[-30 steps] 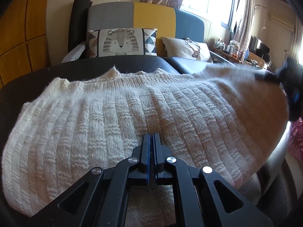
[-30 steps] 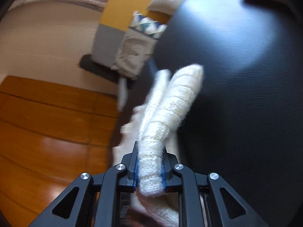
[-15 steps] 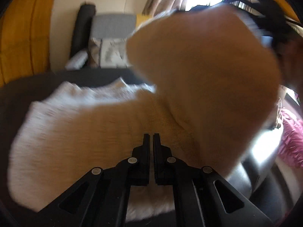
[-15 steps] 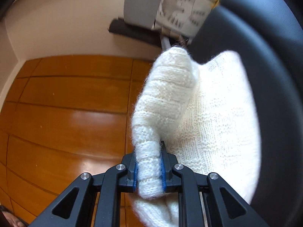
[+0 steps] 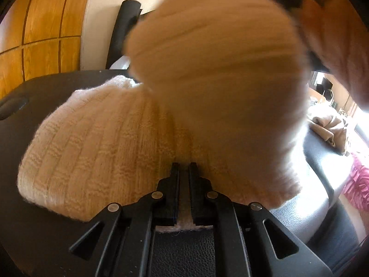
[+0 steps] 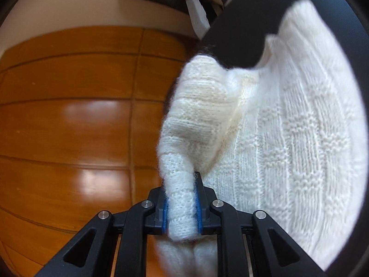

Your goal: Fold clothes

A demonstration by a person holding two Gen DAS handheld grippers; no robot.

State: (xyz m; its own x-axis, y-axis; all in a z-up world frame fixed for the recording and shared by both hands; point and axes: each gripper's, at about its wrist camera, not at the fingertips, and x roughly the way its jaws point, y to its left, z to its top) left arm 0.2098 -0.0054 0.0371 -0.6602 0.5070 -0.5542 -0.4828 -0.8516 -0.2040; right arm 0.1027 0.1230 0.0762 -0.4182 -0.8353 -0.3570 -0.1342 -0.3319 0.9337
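Lifted sweater flap [image 5: 216, 73], blurred, seemingly blocks passage above the table [image 5: 46, 87].

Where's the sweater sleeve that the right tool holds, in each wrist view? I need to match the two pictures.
Left wrist: the sleeve is the blurred flap raised across the upper centre, above the sweater body.
Right wrist: the sleeve is bottom centre, clamped in the right tool.
Shared landmark: the black leather surface under the sweater.

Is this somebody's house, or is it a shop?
Most likely a house, maybe a living room. A white sweater is being folded on a black leather seat, there's a warm wooden floor, and more clothes lie near a bright window.
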